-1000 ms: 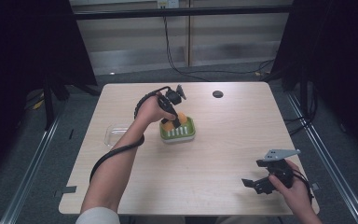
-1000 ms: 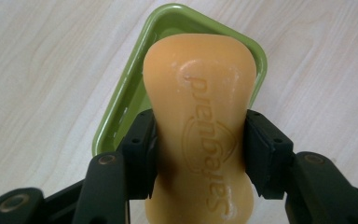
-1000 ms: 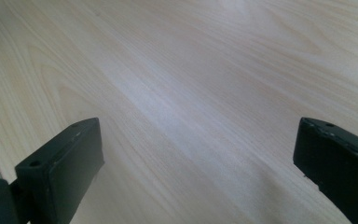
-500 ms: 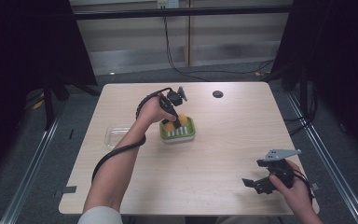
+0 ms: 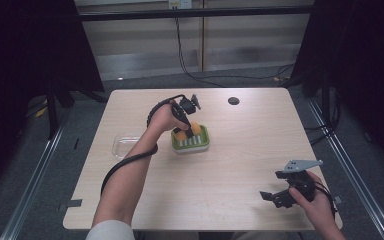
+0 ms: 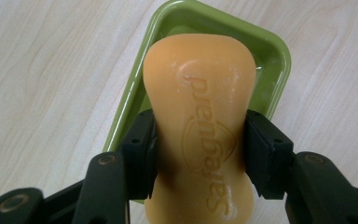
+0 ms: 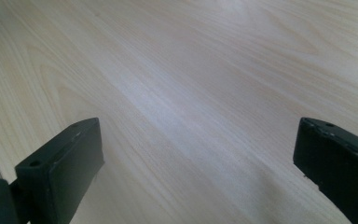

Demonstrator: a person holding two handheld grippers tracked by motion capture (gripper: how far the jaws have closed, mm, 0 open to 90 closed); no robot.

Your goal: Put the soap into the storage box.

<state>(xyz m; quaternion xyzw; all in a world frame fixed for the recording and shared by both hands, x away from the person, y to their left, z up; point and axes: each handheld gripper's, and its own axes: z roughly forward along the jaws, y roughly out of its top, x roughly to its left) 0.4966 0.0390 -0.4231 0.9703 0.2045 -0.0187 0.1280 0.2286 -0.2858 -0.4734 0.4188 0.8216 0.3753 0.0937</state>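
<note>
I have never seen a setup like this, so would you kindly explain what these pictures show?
A person at a wooden table holds a hand-held gripper in each hand. One picture looks down from above; the other two come from cameras riding on the grippers. The left hand-held gripper is shut on an orange soap bar above a green soap dish. The right hand-held gripper is open over bare wood, holding nothing. A clear plastic tray lies to the left, and a small dark disc farther back.

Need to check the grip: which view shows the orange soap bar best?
The left gripper view: the soap bar sits close up, pinched at its waist above the green dish. The high view gives it small, partly behind the left gripper.
</note>
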